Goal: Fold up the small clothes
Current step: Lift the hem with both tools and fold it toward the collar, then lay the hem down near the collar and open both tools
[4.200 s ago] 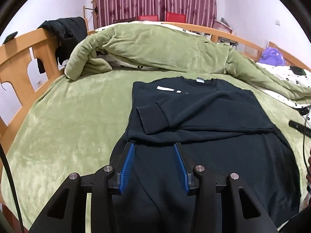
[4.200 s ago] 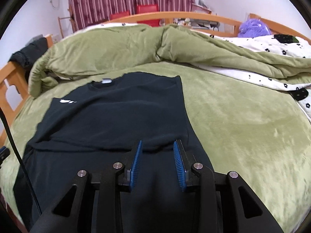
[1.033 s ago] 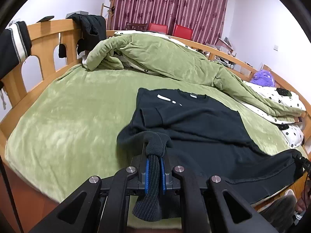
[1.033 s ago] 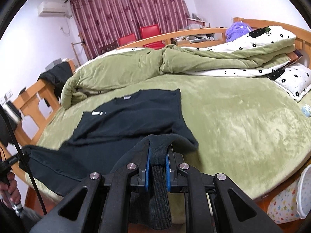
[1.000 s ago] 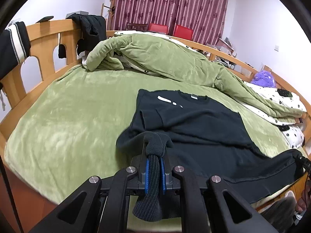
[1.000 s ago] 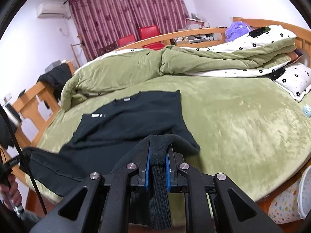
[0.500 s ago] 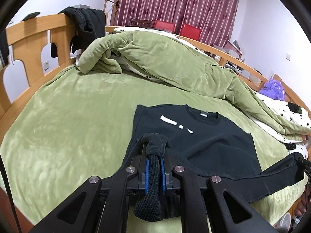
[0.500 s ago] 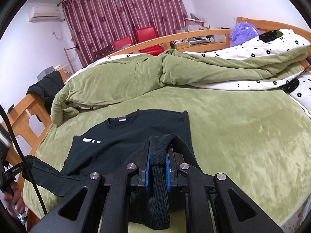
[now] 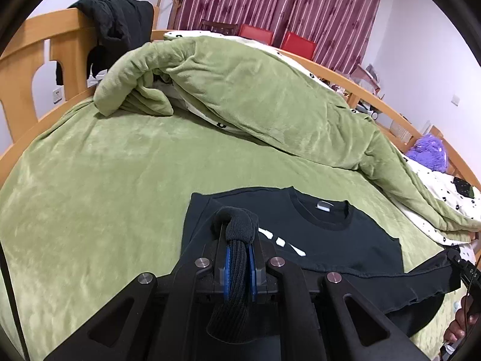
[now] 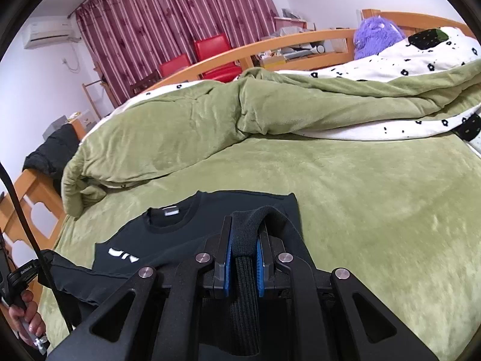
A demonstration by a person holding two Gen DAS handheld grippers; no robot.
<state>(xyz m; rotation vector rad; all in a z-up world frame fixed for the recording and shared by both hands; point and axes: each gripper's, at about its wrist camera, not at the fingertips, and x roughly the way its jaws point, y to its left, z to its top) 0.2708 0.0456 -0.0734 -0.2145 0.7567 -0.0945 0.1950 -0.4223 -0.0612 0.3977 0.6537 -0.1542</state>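
While both tools sit at the bottom of their frames, each one is clamped tight on the ribbed hem [image 9: 233,288] of a black sweatshirt [image 9: 354,240]. The left hand-held gripper [image 9: 239,267] has its blue pads pinched on a bunched bit of that hem, and the right hand-held gripper [image 10: 244,266] is squeezing another stretch of it, so the lower edge hangs lifted between them. In the left view the far end of the raised hem runs off to the lower right of the frame.

Just past the pads, the upper half of the sweatshirt lies flat on the green bed cover [image 9: 105,174], collar and neck label facing up, white print on the chest. It sits in the lower middle of both frames.

Further back, a rumpled green duvet [image 10: 186,126] is heaped across the bed, with the wooden bed frame [image 9: 24,60], red chairs [image 10: 212,49] and striped maroon curtains [image 10: 168,15] behind it.
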